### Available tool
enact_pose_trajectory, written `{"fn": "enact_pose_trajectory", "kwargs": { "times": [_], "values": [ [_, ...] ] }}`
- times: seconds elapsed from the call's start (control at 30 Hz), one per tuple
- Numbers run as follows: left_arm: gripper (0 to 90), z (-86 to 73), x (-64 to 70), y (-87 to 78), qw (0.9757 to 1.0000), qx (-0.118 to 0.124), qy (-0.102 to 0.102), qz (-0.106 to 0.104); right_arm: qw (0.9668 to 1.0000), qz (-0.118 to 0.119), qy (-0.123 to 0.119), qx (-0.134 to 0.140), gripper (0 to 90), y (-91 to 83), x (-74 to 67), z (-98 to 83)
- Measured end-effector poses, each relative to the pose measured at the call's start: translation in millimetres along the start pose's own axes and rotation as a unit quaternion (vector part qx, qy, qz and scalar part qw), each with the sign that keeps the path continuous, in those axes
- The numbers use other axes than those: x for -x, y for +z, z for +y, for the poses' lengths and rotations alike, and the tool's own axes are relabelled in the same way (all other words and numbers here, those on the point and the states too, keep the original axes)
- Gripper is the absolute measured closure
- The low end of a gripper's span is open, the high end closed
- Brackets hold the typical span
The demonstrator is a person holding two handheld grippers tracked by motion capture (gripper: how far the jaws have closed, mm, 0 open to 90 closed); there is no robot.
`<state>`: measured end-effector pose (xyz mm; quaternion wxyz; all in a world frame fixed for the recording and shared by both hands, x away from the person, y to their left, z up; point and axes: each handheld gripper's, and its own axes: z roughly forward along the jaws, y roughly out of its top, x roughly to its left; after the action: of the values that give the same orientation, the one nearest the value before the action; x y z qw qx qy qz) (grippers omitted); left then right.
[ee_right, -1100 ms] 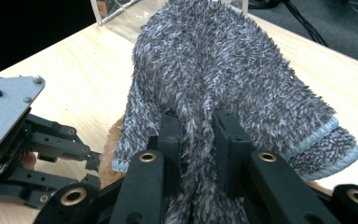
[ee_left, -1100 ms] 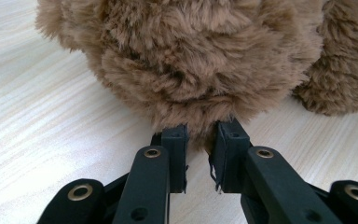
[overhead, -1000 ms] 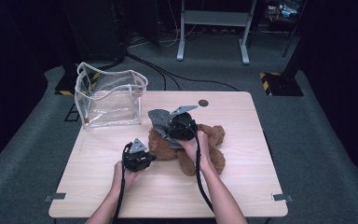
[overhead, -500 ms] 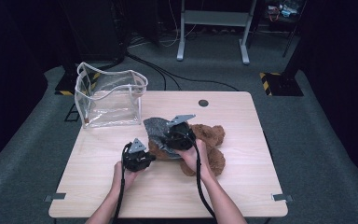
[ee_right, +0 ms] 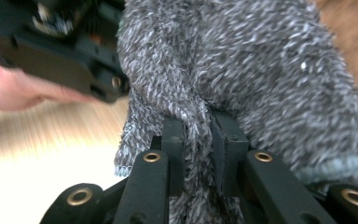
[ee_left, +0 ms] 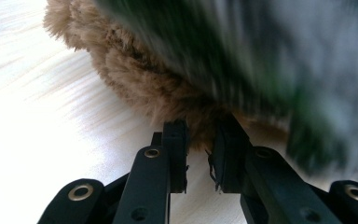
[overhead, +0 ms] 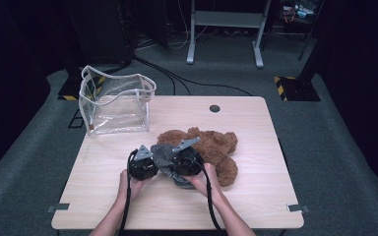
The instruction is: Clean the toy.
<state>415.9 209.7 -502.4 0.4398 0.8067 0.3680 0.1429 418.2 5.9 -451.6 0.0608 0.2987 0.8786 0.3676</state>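
- Lower and nearer the person than a second ago, the right gripper (overhead: 177,162) has carried the grey knitted cloth (overhead: 163,153) down from above the teddy bear (overhead: 209,147) to the bear's near end; the left gripper (overhead: 145,160) has kept its place
- Right jaws are pinched tight on a fold of the grey cloth (ee_right: 242,70), which bunches up between them and spreads out ahead and to both sides in the right gripper view
- Left jaws are clamped on a tuft of the bear's brown fur (ee_left: 168,88); the fur sits straight ahead of them, with the grey cloth (ee_left: 284,60) blurred just beyond and above it
- Bear lies on the bench (overhead: 236,201), its long axis running away from both jaws toward the right; the cloth covers the end just beside the two grippers
- My reading: the cloth is being drawn along the bear, so the coming pull runs along that axis, and the right hand (overhead: 204,177) is the nearer to the body
- Clear plastic bag (overhead: 115,103) stands open well apart, past the left jaws
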Motion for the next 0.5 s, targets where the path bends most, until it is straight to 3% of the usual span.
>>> {"fn": "enact_pose_trajectory", "kwargs": {
  "times": [0.17,0.37,0.5],
  "values": [
    [77.4,-0.8,-0.8,-0.3,1.0,0.002,-0.003,-0.003,0.9998,0.004,0.007,-0.016,77.1,6.8,-0.3,-10.6],
    [77.3,-0.9,-1.9,-1.0,1.0,0.002,-0.004,-0.007,0.9994,0.012,0.025,-0.019,77.0,-4.2,-3.8,-14.0],
    [77.3,-1.2,-2.4,-0.8,1.0,0.003,-0.004,-0.007,0.9992,0.021,0.02,0.026,77.0,-29.0,-3.6,-9.5]
  ]
}}
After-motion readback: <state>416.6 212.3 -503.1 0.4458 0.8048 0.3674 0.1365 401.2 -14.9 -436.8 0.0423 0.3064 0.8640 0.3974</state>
